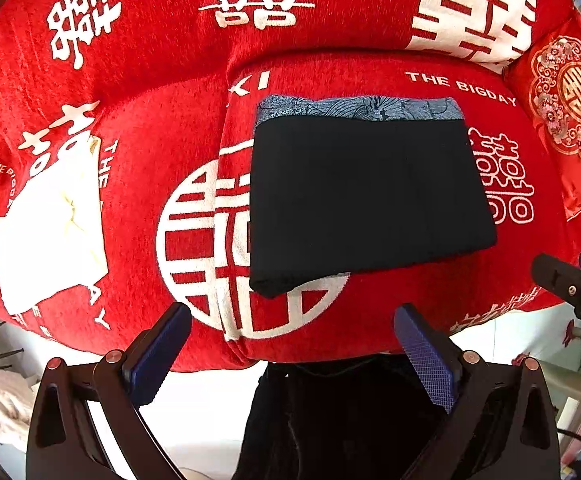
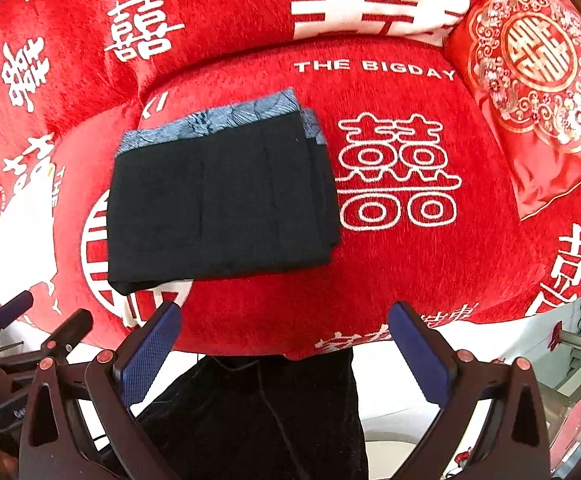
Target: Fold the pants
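The black pants [image 1: 366, 196] lie folded into a thick flat rectangle on the red sofa seat [image 1: 430, 292], with a blue patterned waistband showing along the far edge. In the right wrist view the same pants [image 2: 218, 200] lie left of centre, layers stacked at the right edge. My left gripper [image 1: 292, 340] hovers open above the seat's front edge, short of the pants, holding nothing. Open and empty as well, my right gripper [image 2: 284, 340] hangs over the front edge to the right of the pants. The right gripper's fingers [image 1: 562, 280] show at the left view's right edge.
A white folded cloth [image 1: 50, 232] lies on the left seat cushion. A red embroidered pillow [image 2: 530, 92] leans at the sofa's right end. The red backrest [image 1: 210, 20] rises behind. Dark clothing of a person [image 2: 258, 420] and white floor lie below the seat edge.
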Demonstrator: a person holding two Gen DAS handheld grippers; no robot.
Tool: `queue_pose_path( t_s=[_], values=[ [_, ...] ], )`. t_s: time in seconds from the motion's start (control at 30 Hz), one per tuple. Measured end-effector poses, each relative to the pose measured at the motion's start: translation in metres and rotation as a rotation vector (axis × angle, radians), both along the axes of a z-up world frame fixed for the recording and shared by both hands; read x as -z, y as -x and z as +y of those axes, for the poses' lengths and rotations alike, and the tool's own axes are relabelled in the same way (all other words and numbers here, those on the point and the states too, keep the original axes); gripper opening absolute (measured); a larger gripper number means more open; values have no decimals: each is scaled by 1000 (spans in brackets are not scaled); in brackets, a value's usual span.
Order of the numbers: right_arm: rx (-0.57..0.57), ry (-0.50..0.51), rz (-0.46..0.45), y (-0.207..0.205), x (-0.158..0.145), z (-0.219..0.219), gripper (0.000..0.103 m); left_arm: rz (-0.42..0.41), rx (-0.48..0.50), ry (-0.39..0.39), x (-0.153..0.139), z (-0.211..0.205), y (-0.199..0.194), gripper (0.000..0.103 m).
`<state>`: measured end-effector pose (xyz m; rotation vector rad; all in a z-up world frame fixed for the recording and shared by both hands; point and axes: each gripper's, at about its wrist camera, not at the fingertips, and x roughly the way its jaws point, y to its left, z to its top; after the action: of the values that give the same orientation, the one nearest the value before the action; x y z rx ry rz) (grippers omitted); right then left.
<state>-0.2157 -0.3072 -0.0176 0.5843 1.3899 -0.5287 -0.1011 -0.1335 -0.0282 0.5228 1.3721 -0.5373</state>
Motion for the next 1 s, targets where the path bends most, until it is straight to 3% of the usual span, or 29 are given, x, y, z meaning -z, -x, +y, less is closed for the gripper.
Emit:
queue_pose_path(
  t_s=[0.7,0.87,1.0],
  values=[
    [-50,91,19,-7,-21,30,103,-66,2,13,-19,9,3,102],
    [-62,107,18,-8,-24,35,103,-138,49,-14,-25,6,10,102],
    [-62,117,13,-8,-27,36,103,-149,64,-16,-27,5,12,102]
  ],
)
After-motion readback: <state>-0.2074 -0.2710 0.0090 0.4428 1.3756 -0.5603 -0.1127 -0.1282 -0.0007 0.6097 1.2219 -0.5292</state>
